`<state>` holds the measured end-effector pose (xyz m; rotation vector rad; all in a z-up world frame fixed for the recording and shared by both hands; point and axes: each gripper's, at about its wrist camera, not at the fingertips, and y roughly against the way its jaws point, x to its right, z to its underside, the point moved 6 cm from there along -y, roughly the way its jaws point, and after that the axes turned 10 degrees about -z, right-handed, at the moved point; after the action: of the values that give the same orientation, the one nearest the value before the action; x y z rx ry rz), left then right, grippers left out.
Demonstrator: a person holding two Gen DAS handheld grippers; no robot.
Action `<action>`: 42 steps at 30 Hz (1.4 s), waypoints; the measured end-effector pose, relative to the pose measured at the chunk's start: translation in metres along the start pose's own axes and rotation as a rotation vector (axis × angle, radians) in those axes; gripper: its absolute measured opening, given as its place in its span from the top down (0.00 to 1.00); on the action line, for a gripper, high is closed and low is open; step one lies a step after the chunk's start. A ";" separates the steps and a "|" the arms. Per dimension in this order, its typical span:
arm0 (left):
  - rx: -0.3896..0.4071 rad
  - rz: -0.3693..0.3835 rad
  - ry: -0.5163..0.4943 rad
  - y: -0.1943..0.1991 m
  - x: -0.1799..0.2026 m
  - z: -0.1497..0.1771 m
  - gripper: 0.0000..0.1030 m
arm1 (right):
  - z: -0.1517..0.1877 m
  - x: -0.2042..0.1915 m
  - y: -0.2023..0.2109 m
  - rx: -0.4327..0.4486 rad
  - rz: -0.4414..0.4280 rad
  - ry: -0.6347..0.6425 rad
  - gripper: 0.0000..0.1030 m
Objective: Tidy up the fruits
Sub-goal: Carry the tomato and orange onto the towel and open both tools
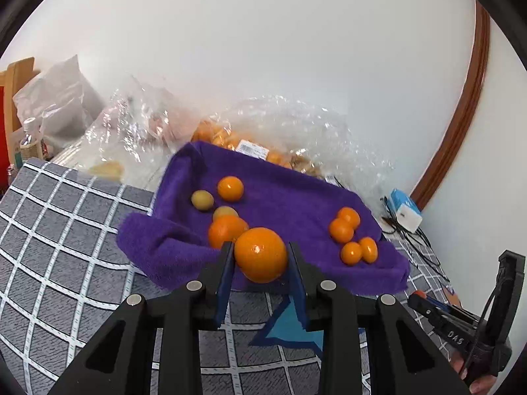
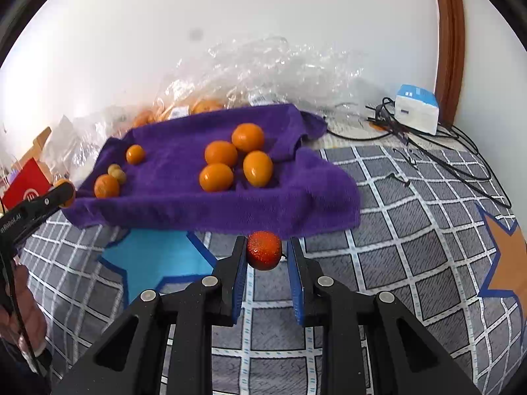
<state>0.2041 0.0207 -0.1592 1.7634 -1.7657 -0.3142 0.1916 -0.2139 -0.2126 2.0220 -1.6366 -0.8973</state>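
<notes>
left gripper [image 1: 261,253] pinches an orange [image 1: 261,254] at its fingertips (over the near towel [image 1: 290,204] edge); right gripper [image 2: 266,250] pinches a red fruit [image 2: 264,250].

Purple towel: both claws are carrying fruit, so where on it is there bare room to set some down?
The purple towel lies bare in its middle strip, between the group of four oranges and the small fruits at the other end, and along its near edge. Behind, the plastic bags crowd it.

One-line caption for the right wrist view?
Right gripper holds a small red fruit before a purple towel with oranges.
</notes>
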 end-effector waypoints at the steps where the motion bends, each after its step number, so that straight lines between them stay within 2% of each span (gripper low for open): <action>1: -0.001 -0.001 0.007 0.000 -0.001 -0.001 0.71 | -0.003 -0.001 0.001 0.001 -0.007 -0.006 0.77; 12: 0.014 0.005 0.102 0.003 -0.019 -0.008 0.71 | -0.036 -0.021 0.010 0.043 0.009 0.059 0.77; 16: 0.042 -0.030 0.106 0.006 -0.025 -0.011 0.71 | -0.046 -0.024 0.006 0.047 0.005 0.057 0.77; 26: 0.037 -0.030 0.113 0.004 -0.028 -0.010 0.71 | -0.061 -0.028 0.002 0.060 0.008 0.075 0.77; 35: 0.048 -0.077 0.093 0.001 -0.030 -0.009 0.71 | -0.070 -0.026 0.005 0.064 -0.048 0.029 0.77; 42: 0.030 -0.075 0.085 0.002 -0.031 -0.014 0.71 | -0.064 -0.038 -0.021 0.021 -0.109 0.025 0.77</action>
<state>0.2080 0.0547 -0.1551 1.8396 -1.6555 -0.2414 0.2462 -0.1779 -0.1712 2.1455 -1.5420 -0.8920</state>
